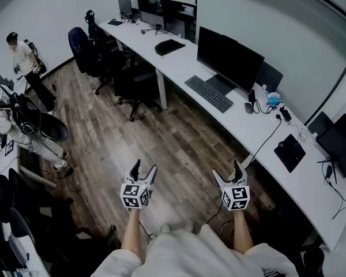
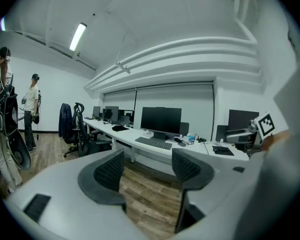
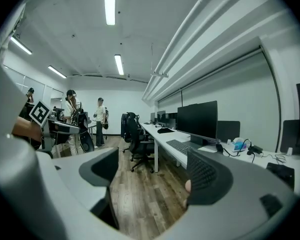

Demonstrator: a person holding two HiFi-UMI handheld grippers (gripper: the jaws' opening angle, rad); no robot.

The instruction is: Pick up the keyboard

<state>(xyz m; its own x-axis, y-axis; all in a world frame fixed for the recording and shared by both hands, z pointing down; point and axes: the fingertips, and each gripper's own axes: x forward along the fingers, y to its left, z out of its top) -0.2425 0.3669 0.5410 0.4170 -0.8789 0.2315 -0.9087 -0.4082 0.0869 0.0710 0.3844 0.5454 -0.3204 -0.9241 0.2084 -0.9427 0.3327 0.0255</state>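
Head view: keyboard [image 1: 209, 93] lies near the desk [image 1: 179, 59] front edge, before monitor [image 1: 229, 57]. Empty and gaping wide, left tool [image 1: 144, 167] and right tool [image 1: 226, 172] hang over the floor [image 1: 161, 137], well apart from it. Risk: thin flat body, so a one-ended grip likely tips or slips. Gripper views show it only edge-on; head view gives its full length.

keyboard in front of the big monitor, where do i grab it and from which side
Probably pinch its two short ends at once, coming from the floor side. The keyboard lies flat and long, parallel to the front edge of the desk. The monitor stands close behind it, so the back is blocked.
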